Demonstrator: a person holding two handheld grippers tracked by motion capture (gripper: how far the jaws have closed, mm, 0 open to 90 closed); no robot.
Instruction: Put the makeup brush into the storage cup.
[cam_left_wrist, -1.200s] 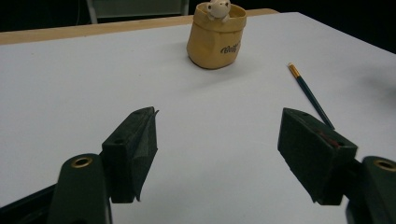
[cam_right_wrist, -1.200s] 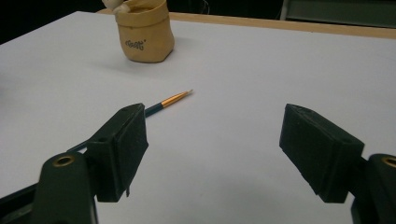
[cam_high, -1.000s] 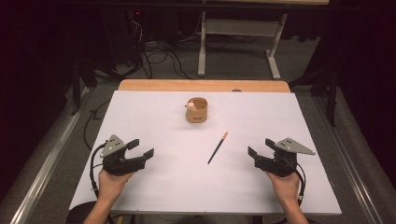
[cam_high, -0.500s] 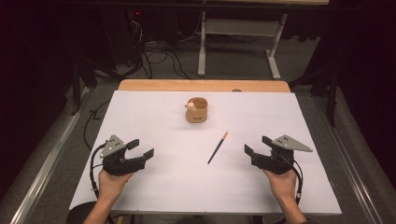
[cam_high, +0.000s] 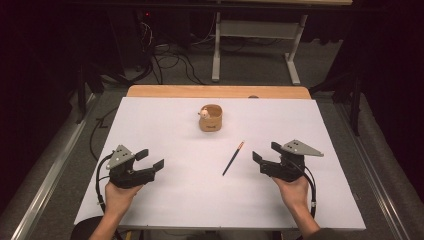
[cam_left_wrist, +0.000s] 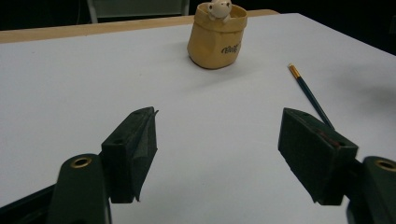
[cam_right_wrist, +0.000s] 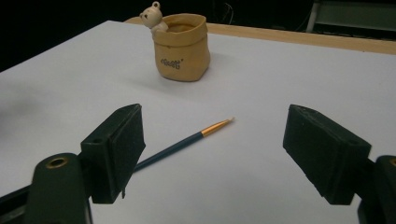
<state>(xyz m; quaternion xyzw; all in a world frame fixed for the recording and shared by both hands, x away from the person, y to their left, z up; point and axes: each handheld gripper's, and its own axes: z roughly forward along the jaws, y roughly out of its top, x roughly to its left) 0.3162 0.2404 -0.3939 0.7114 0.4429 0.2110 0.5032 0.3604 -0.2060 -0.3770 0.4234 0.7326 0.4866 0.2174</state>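
A tan sack-shaped pot (cam_high: 211, 119) with a small bear figure on its rim stands at the far middle of the white table (cam_high: 165, 125). A dark blue brush (cam_high: 233, 158) with a gold ferrule lies flat in front of it, slanted. My right gripper (cam_high: 265, 151) is open just to the right of the brush, apart from it. In the right gripper view the brush (cam_right_wrist: 187, 142) lies between and ahead of the jaws, with the pot (cam_right_wrist: 182, 44) beyond. At the near left my left gripper (cam_high: 150, 158) is open and holds nothing; its view shows the pot (cam_left_wrist: 217, 37) and brush (cam_left_wrist: 310, 95).
A wooden strip (cam_high: 220, 91) runs along the table's far edge. Beyond it are a dark floor with cables (cam_high: 165, 60) and a white table frame (cam_high: 255, 35). Bare white surface spreads between the two grippers.
My right gripper has slid a little to the left, closer to the brush. The left gripper, the brush and the pot have stayed where they were.
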